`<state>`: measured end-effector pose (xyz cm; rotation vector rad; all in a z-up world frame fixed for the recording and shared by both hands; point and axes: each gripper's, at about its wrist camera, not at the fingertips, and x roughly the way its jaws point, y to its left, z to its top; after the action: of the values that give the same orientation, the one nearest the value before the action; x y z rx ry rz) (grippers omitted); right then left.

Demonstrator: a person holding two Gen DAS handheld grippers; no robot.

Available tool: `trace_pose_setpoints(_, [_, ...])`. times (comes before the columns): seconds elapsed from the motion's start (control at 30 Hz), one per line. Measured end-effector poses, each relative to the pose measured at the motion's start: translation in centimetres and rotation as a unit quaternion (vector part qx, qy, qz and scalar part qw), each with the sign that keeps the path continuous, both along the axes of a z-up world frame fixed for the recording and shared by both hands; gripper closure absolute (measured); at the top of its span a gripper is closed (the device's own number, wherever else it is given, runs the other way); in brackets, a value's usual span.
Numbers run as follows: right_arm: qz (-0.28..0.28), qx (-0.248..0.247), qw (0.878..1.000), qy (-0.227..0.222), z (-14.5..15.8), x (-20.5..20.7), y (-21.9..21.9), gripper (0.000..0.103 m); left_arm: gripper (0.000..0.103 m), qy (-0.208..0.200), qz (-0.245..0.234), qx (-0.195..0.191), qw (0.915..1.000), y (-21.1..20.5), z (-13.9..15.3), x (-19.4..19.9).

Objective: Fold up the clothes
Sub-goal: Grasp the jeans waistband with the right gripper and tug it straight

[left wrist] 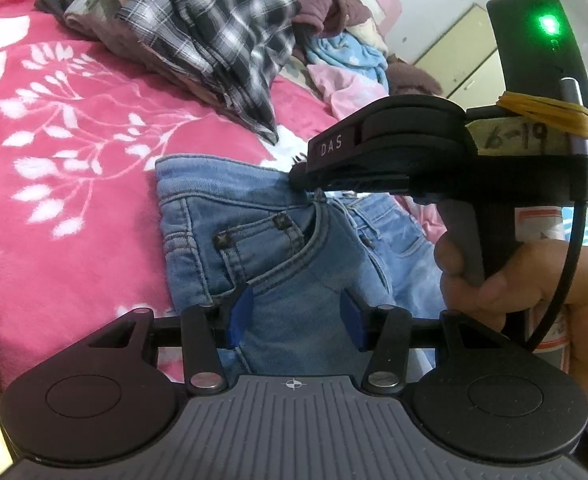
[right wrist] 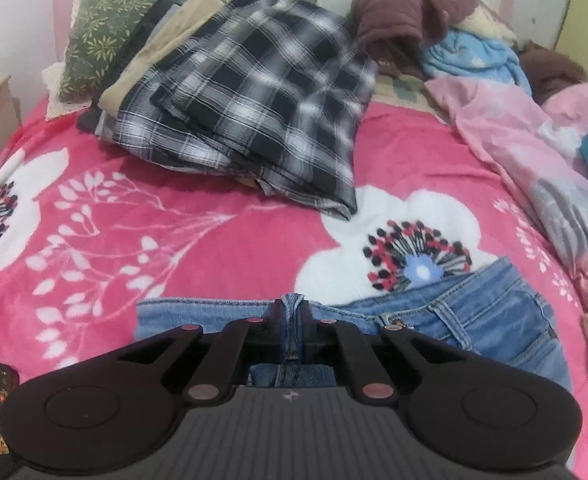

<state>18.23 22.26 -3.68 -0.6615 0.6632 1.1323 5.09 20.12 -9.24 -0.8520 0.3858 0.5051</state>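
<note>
Two black two-finger grippers with round pivot discs and ribbed grey bases are seen. Blue pads [left wrist: 241, 314] are fitted on the left gripper [left wrist: 296, 316]. On the right gripper [right wrist: 292, 330] are borne "DAS" lettering, a green light, yellow rubber bands and a black cable.

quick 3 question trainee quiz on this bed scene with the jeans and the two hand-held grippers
1. True or false: the right hand-held gripper is shut on the jeans.
2. What lies folded on top of the stack near the pillow? A) plaid shirt B) towel C) socks
3. What colour is the blanket?

Key:
1. True, pinching the waistband.
2. A, the plaid shirt.
3. Pink with white flowers.
</note>
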Motion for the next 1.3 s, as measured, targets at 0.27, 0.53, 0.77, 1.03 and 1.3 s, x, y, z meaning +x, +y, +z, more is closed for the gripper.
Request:
trace_pose_setpoints(0.27, [0.018,0.001,1.000,0.008,-1.1,0.5,1.7,0.098,0.053,0.002,0.018,-0.002,0.9998,0.7,0.0,-0.2])
trace_pose_setpoints(0.53, [0.040,-0.013,0.999,0.034,-3.9,2.0,2.4,0.095,0.053,0.009,0.019,0.004,0.9998,1.0,-0.2,0.0])
trace_pose_setpoints(0.77, [0.052,0.003,0.998,0.035,0.6,2.8,-1.6,0.043,0.053,0.012,0.014,0.007,0.9998,1.0,-0.4,0.1])
trace_pose_setpoints(1.03, [-0.034,0.002,0.999,-0.011,0.2,8.0,-3.1,0.054,0.053,0.016,0.018,0.012,0.9996,0.7,-0.4,0.1])
trace_pose_setpoints(1.3, [-0.077,-0.034,0.996,-0.023,-3.8,11.5,-1.0,0.067,0.053,0.015,0.015,0.007,0.9998,1.1,-0.4,0.1])
